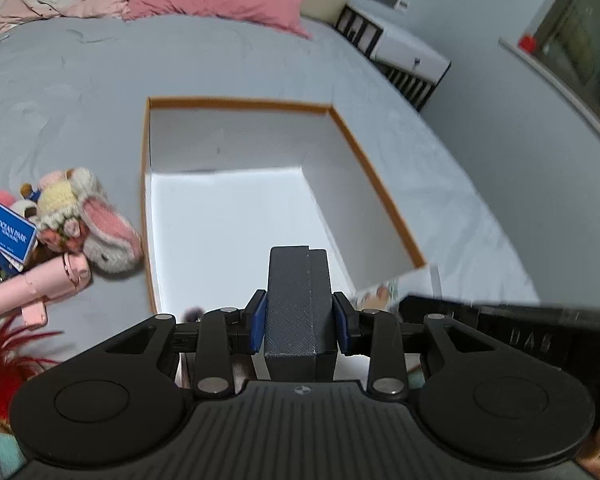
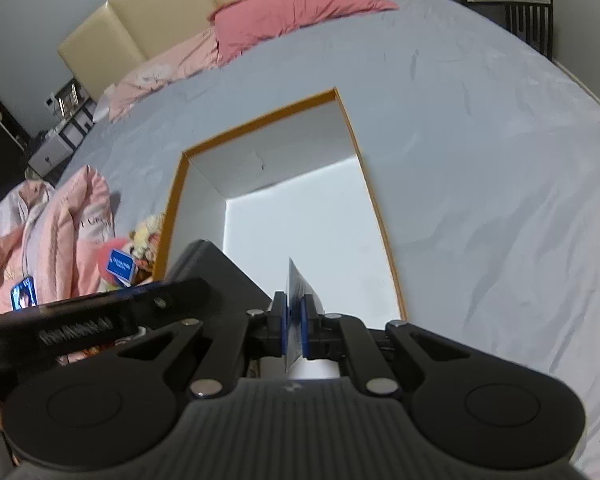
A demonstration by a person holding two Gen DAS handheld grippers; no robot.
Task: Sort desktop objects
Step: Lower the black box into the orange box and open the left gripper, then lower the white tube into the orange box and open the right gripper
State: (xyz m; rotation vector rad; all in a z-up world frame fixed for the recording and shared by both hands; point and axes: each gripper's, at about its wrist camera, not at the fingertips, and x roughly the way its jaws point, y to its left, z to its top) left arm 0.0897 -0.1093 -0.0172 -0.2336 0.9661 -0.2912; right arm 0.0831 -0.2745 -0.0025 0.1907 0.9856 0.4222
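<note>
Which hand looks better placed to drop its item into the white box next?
Probably the left. The left gripper grips a dark block over the white box, its bare floor straight ahead. The right gripper pinches a thin card at the box's near edge.

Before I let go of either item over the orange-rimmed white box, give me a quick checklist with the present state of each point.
1. Left gripper clamped on the dark grey rectangular block: ok, both blue pads press its sides.
2. Right gripper shut on the thin flat card: ok, card stands edge-on between the pads.
3. Block over the orange-rimmed white box: ok, white floor shows beyond it.
4. Card over the box: ok in the right wrist view.
5. Box floor bare where visible: ok; the near corners are hidden.
6. Clearance between the two grippers: cannot tell; they sit close.
7. Plush rabbit toy outside the box: ok.
</note>
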